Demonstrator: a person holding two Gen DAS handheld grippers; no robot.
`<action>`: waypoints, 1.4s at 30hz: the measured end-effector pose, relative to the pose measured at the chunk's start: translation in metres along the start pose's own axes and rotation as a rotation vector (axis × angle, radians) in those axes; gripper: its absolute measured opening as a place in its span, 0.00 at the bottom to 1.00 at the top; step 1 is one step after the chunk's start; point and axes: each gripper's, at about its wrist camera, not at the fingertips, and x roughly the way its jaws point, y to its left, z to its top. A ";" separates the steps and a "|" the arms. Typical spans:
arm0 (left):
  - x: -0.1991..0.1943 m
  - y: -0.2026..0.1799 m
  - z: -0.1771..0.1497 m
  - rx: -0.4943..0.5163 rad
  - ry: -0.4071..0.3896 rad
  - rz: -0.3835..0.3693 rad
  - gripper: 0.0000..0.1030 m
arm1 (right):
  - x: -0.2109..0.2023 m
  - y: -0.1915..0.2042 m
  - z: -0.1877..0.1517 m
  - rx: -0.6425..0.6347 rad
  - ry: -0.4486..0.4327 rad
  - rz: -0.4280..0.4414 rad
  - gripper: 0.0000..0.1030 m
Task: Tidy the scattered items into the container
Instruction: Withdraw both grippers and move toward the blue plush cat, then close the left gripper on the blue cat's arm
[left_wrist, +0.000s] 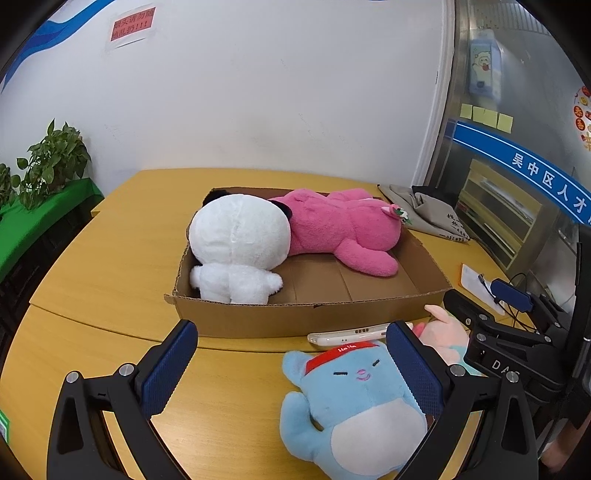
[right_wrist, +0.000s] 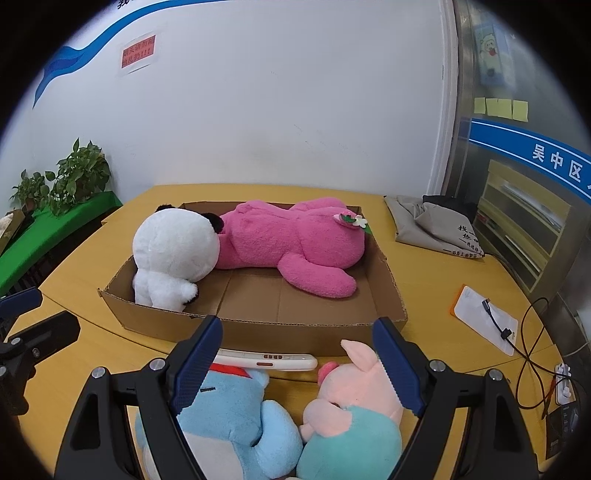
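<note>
A shallow cardboard box (left_wrist: 295, 317) (right_wrist: 258, 332) stands on the yellow table and holds a white plush (left_wrist: 240, 243) (right_wrist: 173, 254) and a pink plush (left_wrist: 343, 229) (right_wrist: 295, 240). In front of the box lie a blue plush (left_wrist: 354, 406) (right_wrist: 229, 417), a pink pig plush in teal (left_wrist: 443, 332) (right_wrist: 358, 391) and a white phone-like case (left_wrist: 347, 338) (right_wrist: 273, 360). My left gripper (left_wrist: 295, 362) is open above the table, its right finger over the blue plush. My right gripper (right_wrist: 299, 362) is open, astride the pig and the blue plush.
A grey cloth bag (left_wrist: 428, 214) (right_wrist: 436, 229) lies at the table's back right. A white card with a cable (right_wrist: 487, 314) lies on the right. Potted plants (left_wrist: 51, 162) stand on a green ledge to the left. A white wall is behind.
</note>
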 end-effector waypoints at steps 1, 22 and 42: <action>0.001 0.000 -0.001 -0.001 0.003 -0.006 1.00 | 0.001 0.000 0.000 -0.004 0.002 -0.001 0.81; 0.101 0.053 -0.091 -0.203 0.358 -0.240 1.00 | 0.031 0.038 -0.086 -0.174 0.219 0.338 0.78; 0.073 0.111 -0.119 -0.228 0.373 -0.185 0.94 | 0.017 0.020 -0.090 0.014 0.261 0.375 0.73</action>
